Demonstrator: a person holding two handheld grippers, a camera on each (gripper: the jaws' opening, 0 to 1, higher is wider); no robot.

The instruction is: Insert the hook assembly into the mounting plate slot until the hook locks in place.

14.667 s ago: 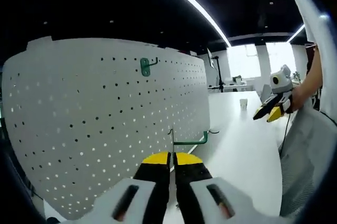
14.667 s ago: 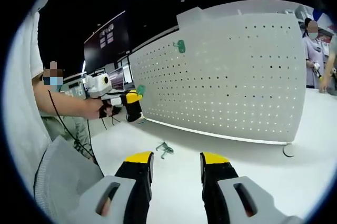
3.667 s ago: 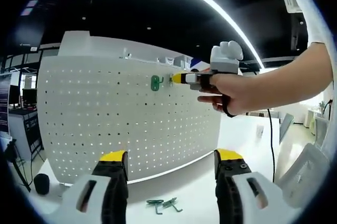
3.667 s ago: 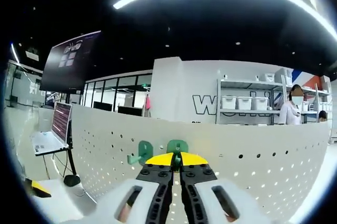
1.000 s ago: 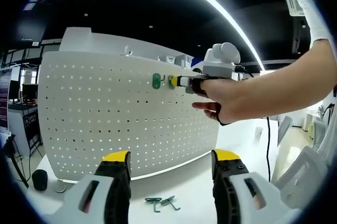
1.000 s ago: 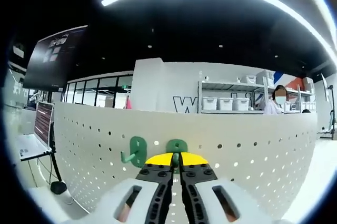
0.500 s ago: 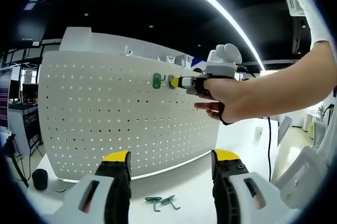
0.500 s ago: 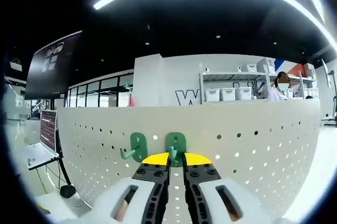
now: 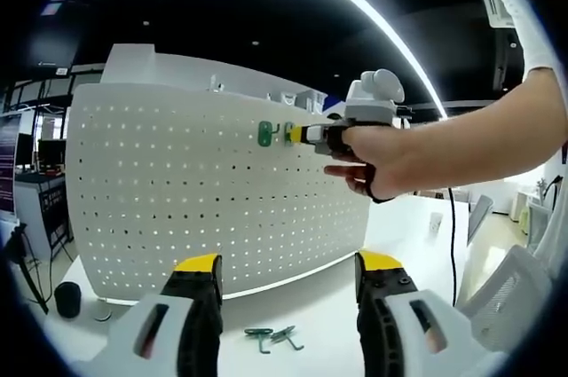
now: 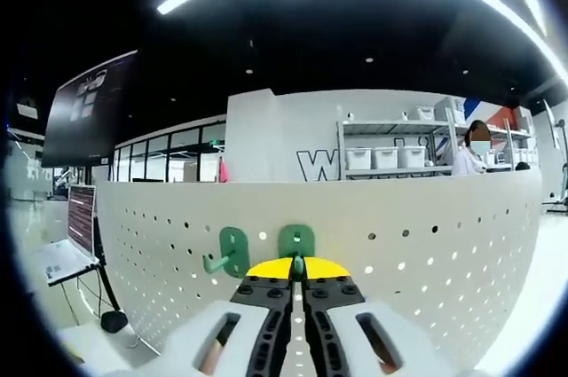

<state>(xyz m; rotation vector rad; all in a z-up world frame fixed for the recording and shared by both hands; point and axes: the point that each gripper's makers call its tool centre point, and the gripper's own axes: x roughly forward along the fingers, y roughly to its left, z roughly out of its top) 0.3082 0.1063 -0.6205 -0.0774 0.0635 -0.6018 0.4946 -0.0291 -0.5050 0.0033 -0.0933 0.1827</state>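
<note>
In your right gripper view, your right gripper (image 10: 296,269) has its yellow-tipped jaws pressed together on the prong of a green hook (image 10: 296,242), right at the jaw tips. The hook has a rounded green backplate that lies flat against the white pegboard (image 10: 426,253), near the board's top edge, and its prong sticks straight out from the board toward you, long axis along your jaws. Just beside it on the left sits a second green hook (image 10: 229,251) of the same kind, already mounted, its prong reaching out and curling up at the end, angled to the left.

In your left gripper view, your left gripper (image 9: 286,263) holds nothing and its jaws stand wide apart. Between them, low on the white tabletop (image 9: 319,324), lie spare green hooks (image 9: 273,336), resting flat in a small loose cluster. Beyond them the pegboard (image 9: 177,191) stands upright, and high on it you see the mounted hook (image 9: 264,135) with the gripped hook (image 9: 287,134) just to its right, your right gripper (image 9: 302,135) and hand (image 9: 390,160) reaching in to it from the right.

Farther back, past the board's top, stand shelves with white bins (image 10: 390,160)
</note>
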